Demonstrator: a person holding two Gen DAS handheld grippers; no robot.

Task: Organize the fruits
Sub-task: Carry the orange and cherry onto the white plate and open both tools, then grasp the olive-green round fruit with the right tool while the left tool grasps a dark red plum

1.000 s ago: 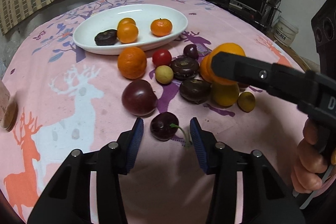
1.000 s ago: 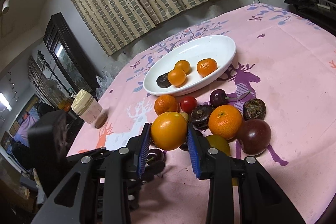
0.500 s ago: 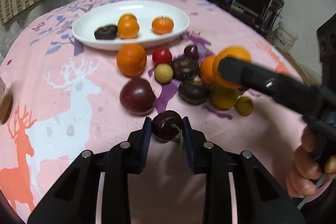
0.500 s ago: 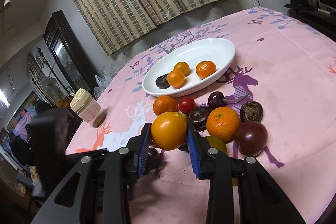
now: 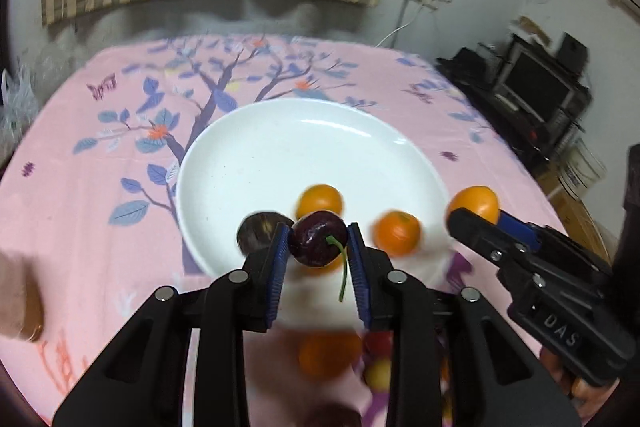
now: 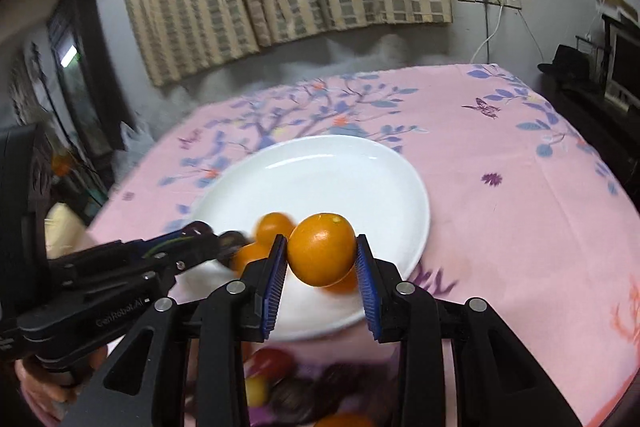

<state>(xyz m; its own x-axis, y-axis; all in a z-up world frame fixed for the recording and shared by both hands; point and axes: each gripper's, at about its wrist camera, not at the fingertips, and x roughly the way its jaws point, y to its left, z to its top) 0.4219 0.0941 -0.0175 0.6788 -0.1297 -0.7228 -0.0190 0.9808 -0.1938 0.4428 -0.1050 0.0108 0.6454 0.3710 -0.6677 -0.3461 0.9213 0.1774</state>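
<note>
Cherry (image 5: 318, 244) sits clamped between our left gripper (image 5: 319, 253) pads, above the white plate (image 5: 280, 151); our right gripper (image 6: 322, 265) clamps 1 orange (image 6: 321, 254) over the plate rim.

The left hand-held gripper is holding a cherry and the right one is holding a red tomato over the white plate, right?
Not quite. The right hand-held gripper is holding an orange, not a red tomato; the right wrist view shows it. The left hand-held gripper does hold the cherry, and both are over the white plate.

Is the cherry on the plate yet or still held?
Held: the left gripper's fingers clamp the cherry above the plate.
</note>
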